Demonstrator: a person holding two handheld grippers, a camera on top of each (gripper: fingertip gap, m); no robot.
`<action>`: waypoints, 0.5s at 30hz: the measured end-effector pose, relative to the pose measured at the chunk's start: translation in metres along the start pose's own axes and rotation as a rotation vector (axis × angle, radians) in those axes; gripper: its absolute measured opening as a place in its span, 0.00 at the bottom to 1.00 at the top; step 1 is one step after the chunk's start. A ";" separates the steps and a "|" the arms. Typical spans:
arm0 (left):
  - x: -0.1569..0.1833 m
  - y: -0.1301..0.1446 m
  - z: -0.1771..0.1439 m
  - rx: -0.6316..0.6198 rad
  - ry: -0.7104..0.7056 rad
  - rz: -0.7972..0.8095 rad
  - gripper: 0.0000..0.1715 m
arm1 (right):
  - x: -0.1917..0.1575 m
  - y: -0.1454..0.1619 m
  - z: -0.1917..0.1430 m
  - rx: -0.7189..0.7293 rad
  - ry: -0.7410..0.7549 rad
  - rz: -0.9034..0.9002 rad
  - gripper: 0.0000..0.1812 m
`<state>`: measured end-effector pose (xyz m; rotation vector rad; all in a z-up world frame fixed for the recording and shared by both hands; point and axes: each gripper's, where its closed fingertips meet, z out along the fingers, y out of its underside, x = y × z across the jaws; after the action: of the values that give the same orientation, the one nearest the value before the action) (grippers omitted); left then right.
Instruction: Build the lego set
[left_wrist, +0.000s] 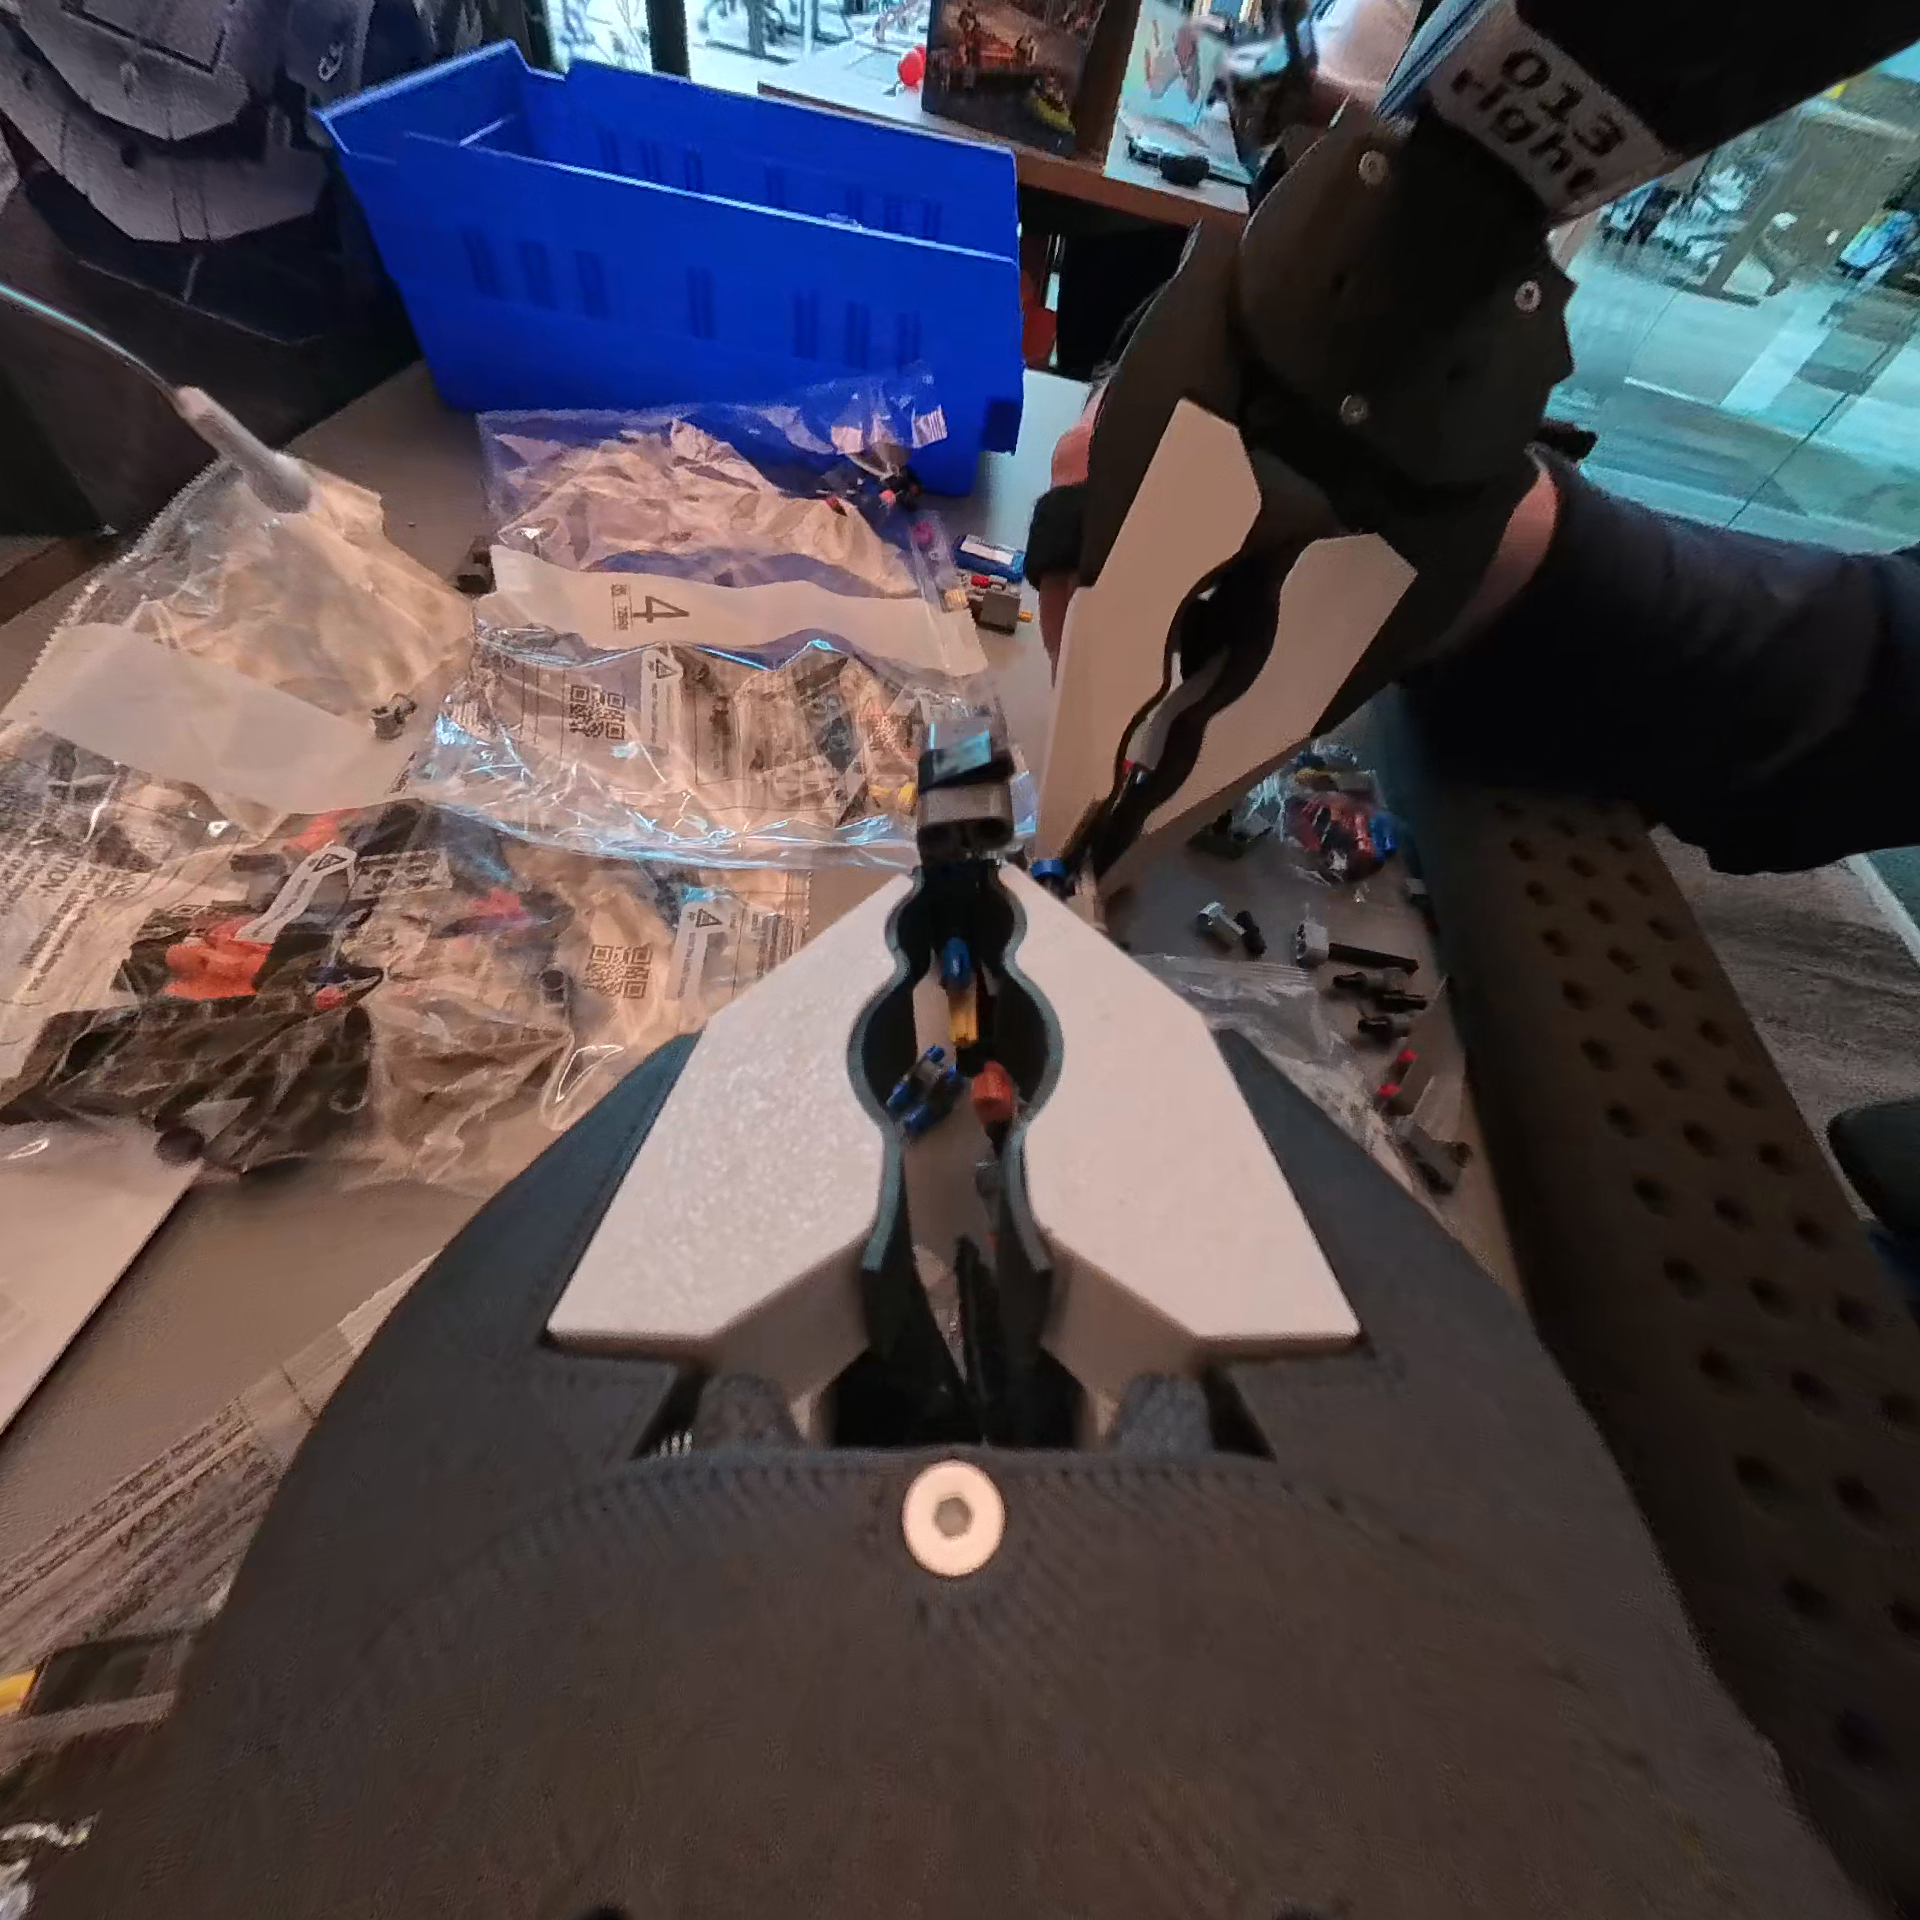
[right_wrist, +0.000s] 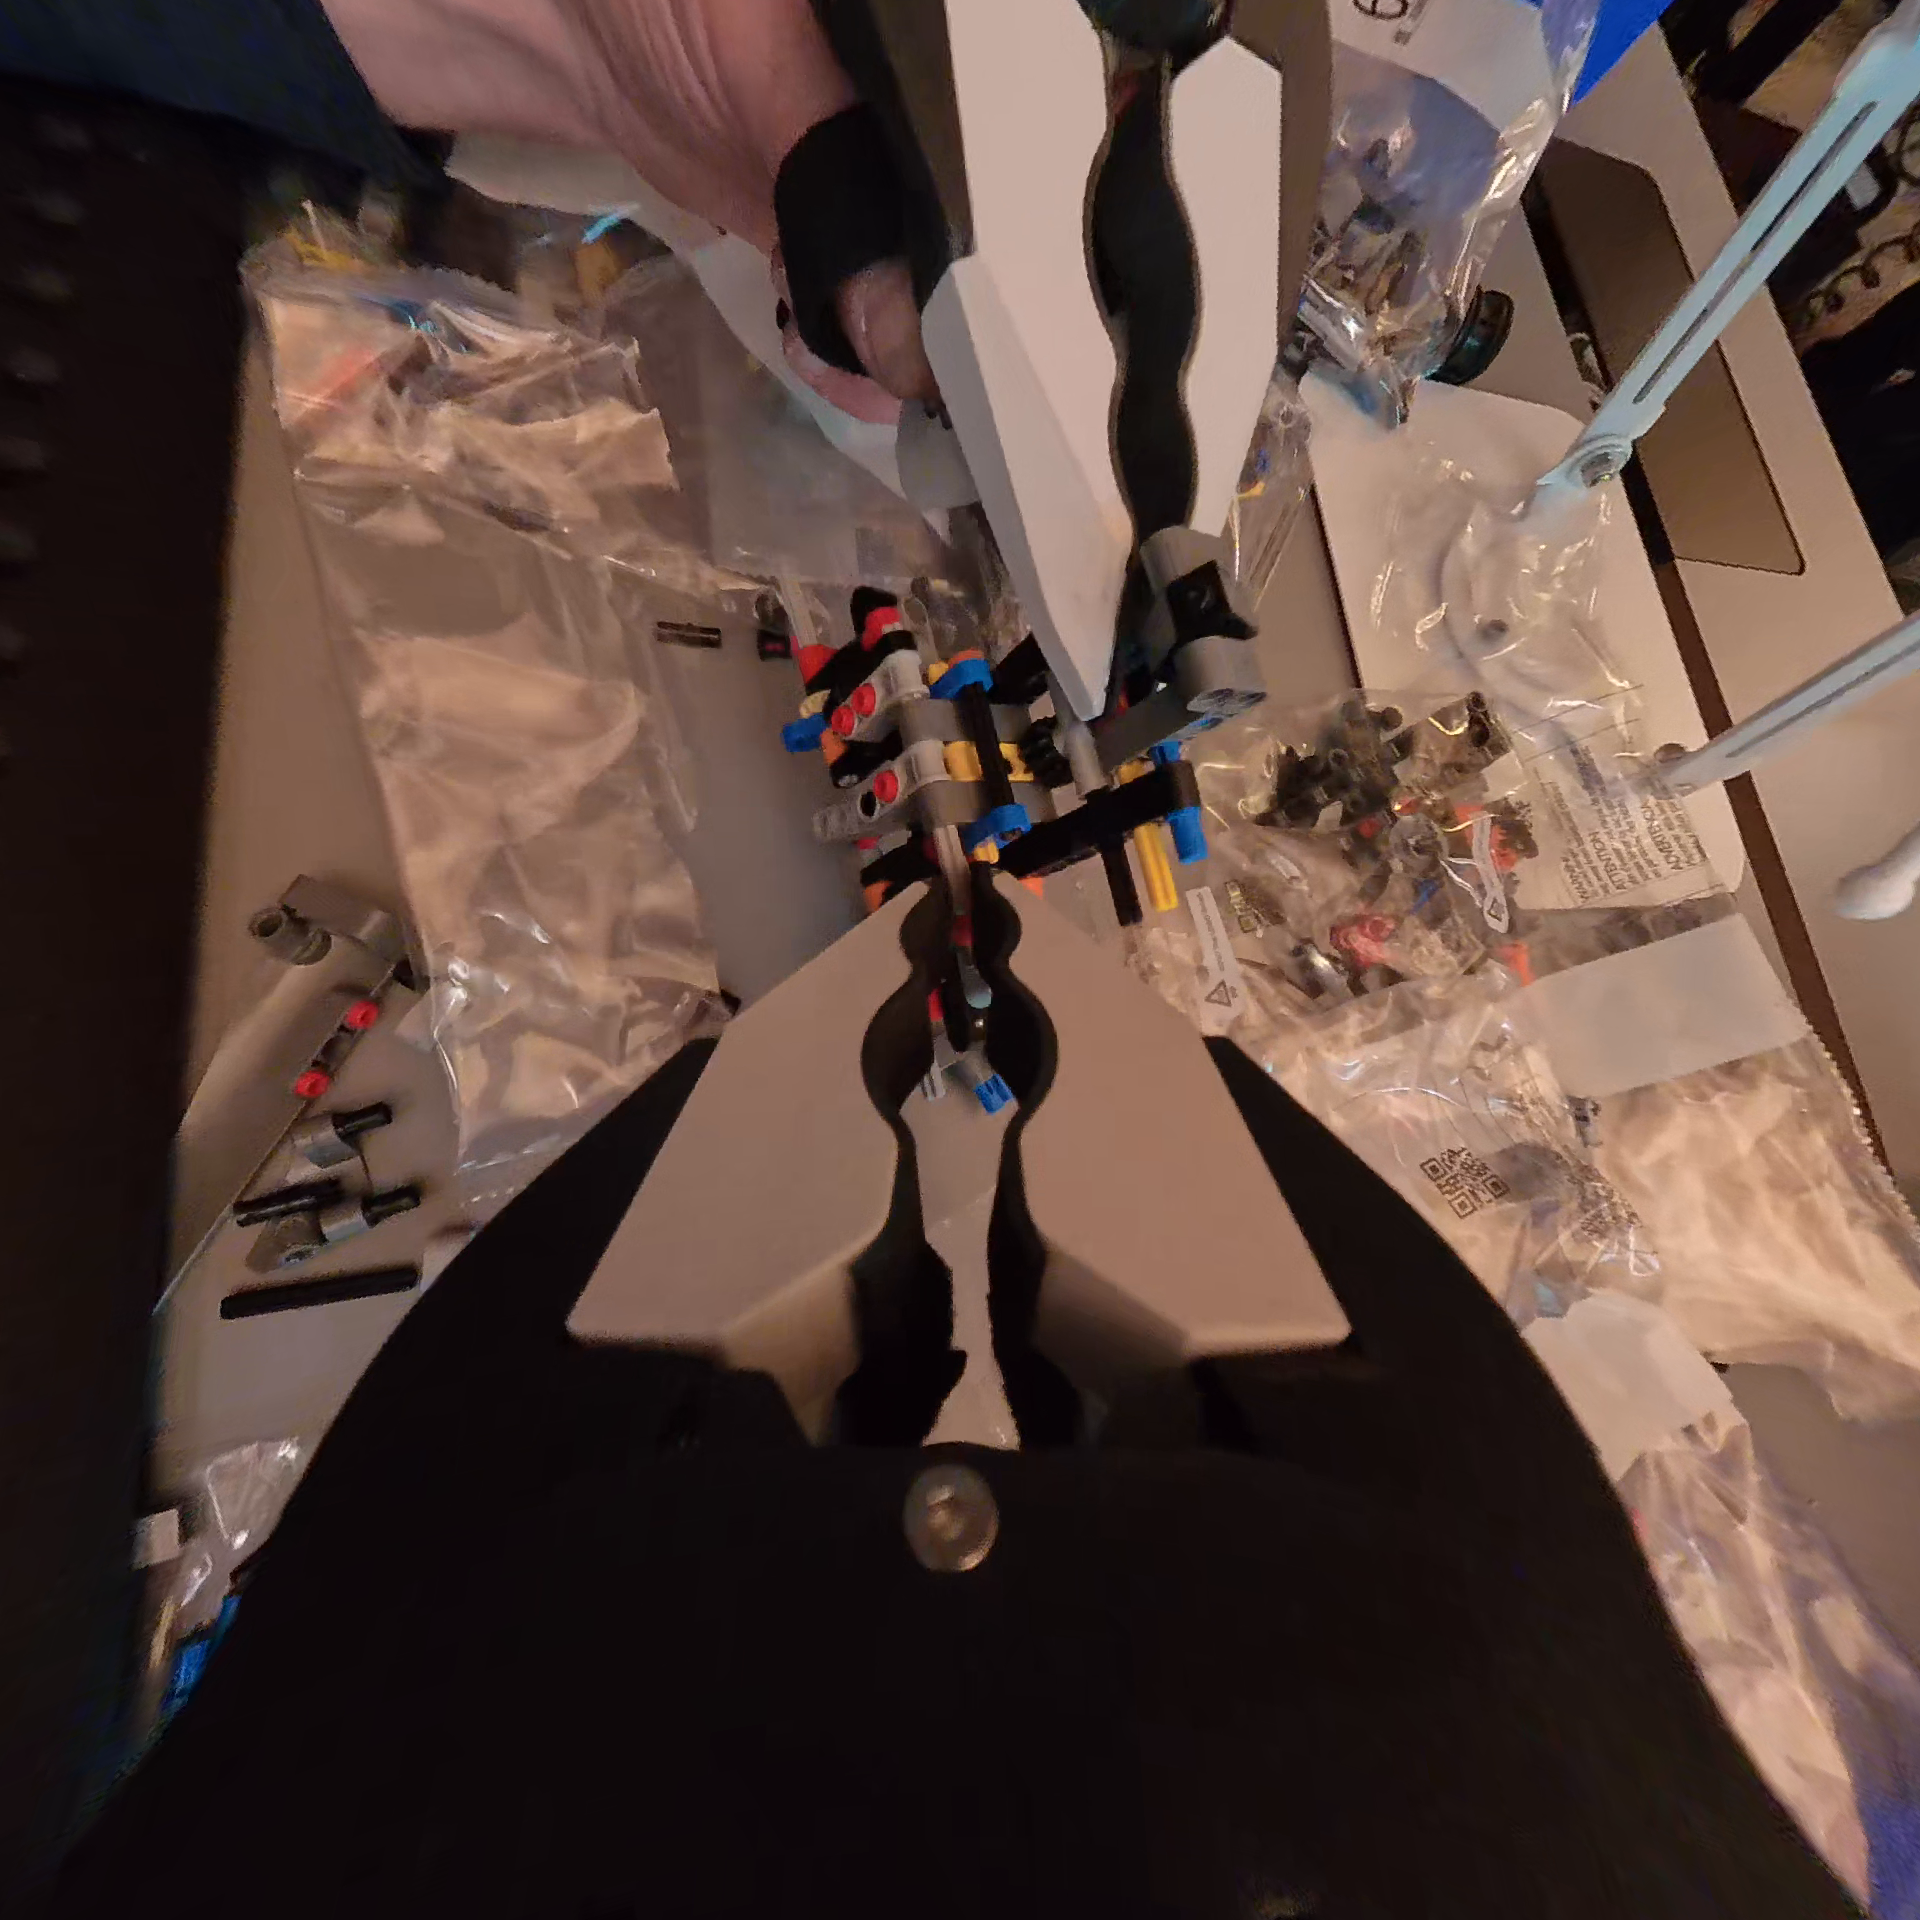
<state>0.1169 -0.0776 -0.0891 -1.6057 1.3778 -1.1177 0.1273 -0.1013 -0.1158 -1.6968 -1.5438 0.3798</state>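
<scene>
Both tools, left tool (left_wrist: 956, 883) and right tool (right_wrist: 961, 899), pinch the light, stiff, pop-apart lego assembly (right_wrist: 987, 769) by its beams.

Colours around the two claws

The left claw (left_wrist: 958, 883) had pale grey fingers on a black textured body; the right claw (right_wrist: 961, 899) matched, grey on black. Between them, the lego assembly (right_wrist: 997, 774) mixed black, grey, blue, yellow and red pieces. Behind the left claw stood a bright blue bin (left_wrist: 686, 239), and to its left lay clear bags (left_wrist: 312, 831) with white bands on the tan desk (left_wrist: 125, 1351).
</scene>
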 end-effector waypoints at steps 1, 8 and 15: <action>0.001 -0.001 -0.001 0.003 0.004 0.001 0.04 | 0.000 0.000 0.000 0.001 0.004 -0.001 0.00; -0.005 0.002 -0.006 -0.021 -0.044 0.022 0.05 | 0.005 0.004 -0.005 0.023 -0.010 0.055 0.00; -0.001 0.006 -0.023 -0.092 -0.078 0.108 0.16 | 0.010 0.009 -0.005 0.028 -0.016 0.104 0.00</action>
<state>0.0933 -0.0770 -0.0870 -1.6020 1.4645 -0.9318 0.1391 -0.0933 -0.1167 -1.7609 -1.4583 0.4677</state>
